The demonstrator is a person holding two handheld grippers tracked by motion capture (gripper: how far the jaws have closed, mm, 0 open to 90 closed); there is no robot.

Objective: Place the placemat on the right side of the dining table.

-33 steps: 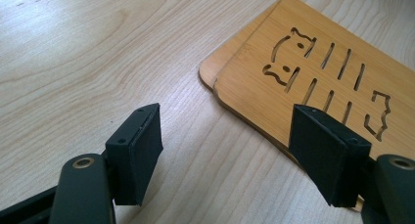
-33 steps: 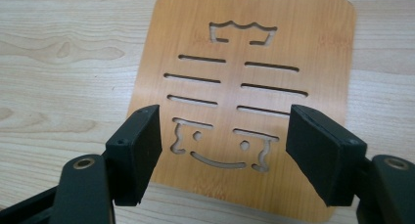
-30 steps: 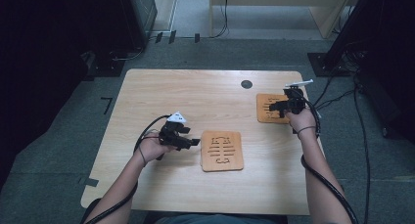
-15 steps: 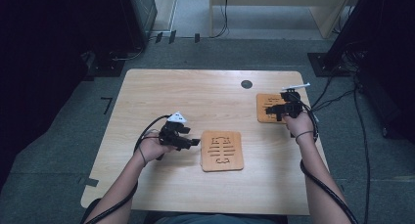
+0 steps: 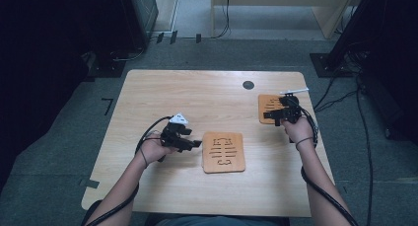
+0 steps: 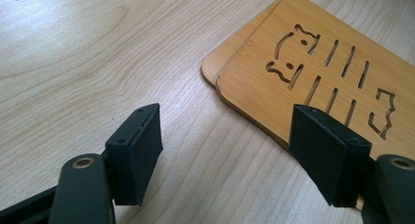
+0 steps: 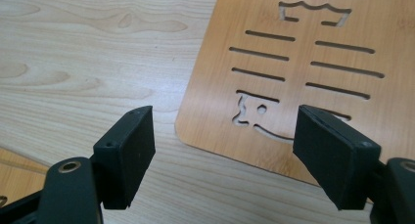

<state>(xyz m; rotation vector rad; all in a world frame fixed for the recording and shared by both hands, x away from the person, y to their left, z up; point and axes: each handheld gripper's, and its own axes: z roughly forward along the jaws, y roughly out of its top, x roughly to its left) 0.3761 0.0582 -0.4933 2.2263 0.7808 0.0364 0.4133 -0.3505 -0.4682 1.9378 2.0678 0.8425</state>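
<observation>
Approaching two bamboo mats on the surface (image 5: 162,88): near stack (image 5: 224,152), far mat (image 5: 270,107). Fingers of left gripper (image 5: 196,144) and right gripper (image 5: 266,115) released, grasping nothing. Next, probably: lower over the far mat's edge, then clench.

— Where do the boards lie on the pale wooden table (image 5: 197,97)?

— A flat bamboo board with fish-shaped cut-outs (image 5: 224,152) lies near the middle, towards the person's side. In the left gripper view it lies on a second board beneath it. A matching slotted bamboo board (image 5: 268,107) lies farther back, at the right.

— And the grippers?

— The left gripper (image 5: 193,144) sits just left of the near board; the right gripper (image 5: 268,115) is over the far one. A round dark disc (image 5: 248,85) lies behind, near the far edge.
</observation>
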